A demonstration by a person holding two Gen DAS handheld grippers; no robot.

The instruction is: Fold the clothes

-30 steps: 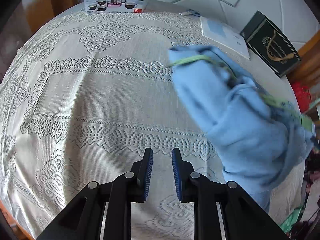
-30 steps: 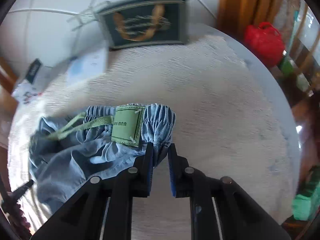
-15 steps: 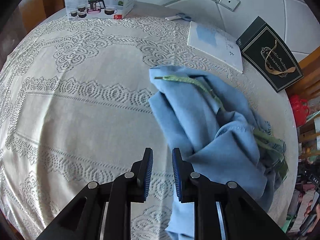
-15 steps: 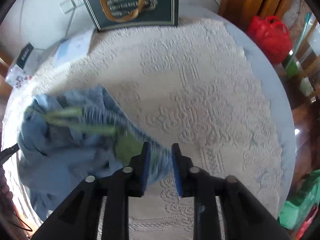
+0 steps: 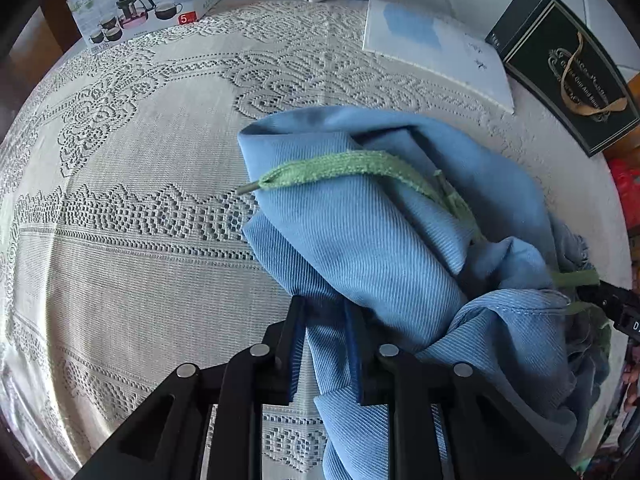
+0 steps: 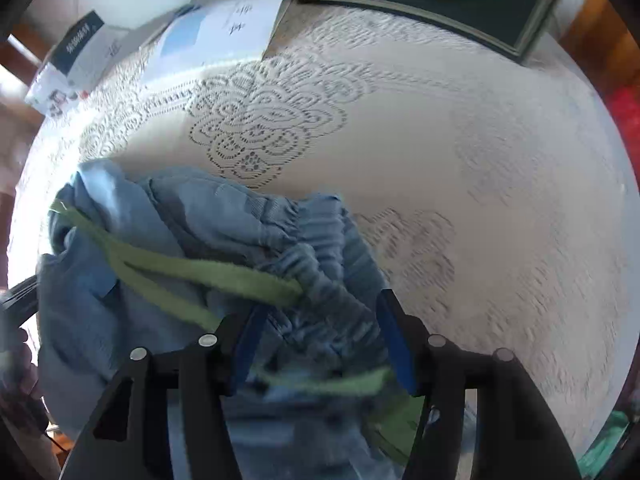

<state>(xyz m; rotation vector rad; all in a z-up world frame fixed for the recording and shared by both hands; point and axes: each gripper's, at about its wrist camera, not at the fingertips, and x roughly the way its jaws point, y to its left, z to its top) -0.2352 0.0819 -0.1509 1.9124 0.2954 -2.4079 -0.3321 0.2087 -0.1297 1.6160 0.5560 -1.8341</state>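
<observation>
Light blue drawstring shorts [image 5: 380, 240] lie crumpled on the lace tablecloth [image 5: 140, 200], with a green drawstring [image 5: 340, 166] across the top. My left gripper [image 5: 324, 316] has a fold of the blue fabric between its narrowly parted fingers. In the right wrist view the shorts' gathered waistband [image 6: 312, 264] lies between the fingers of my right gripper [image 6: 320, 320], which is open wide. The green cord [image 6: 208, 276] runs across the cloth there.
A tea-set box [image 5: 148, 0] stands at the back left. A white booklet [image 5: 436, 48] and a dark gift box [image 5: 572, 68] lie at the back right. The round table's edge [image 5: 616, 216] is close on the right.
The shorts have been set down on the table. My right gripper has opened off the waistband. My left gripper has moved right and forward so that blue fabric lies between its fingers.
</observation>
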